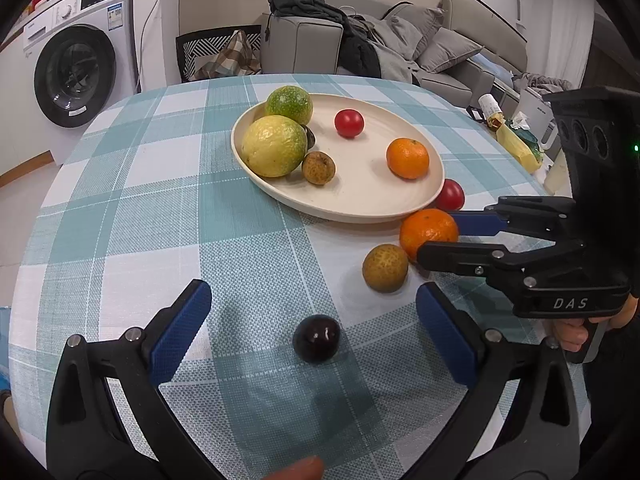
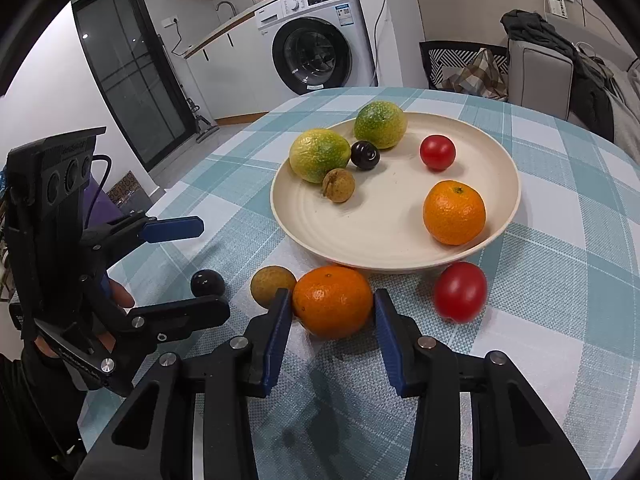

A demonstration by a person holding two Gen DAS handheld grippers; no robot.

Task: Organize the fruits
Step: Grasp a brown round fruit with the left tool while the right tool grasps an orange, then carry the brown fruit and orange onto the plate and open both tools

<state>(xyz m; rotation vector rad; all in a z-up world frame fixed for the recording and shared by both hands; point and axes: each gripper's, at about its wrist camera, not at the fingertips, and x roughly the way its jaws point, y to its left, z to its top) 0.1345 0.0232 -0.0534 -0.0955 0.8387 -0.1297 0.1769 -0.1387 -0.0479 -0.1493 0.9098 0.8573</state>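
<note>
My right gripper pinches the orange at the plate's six o'clock rim, while only my left view shows my left gripper spread wide around a dark plum.

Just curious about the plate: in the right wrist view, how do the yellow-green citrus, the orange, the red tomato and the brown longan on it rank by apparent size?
Largest to smallest:
1. Yellow-green citrus and orange: too alike to rank, and the orange sits nearer the camera.
2. Red tomato
3. Brown longan
</note>
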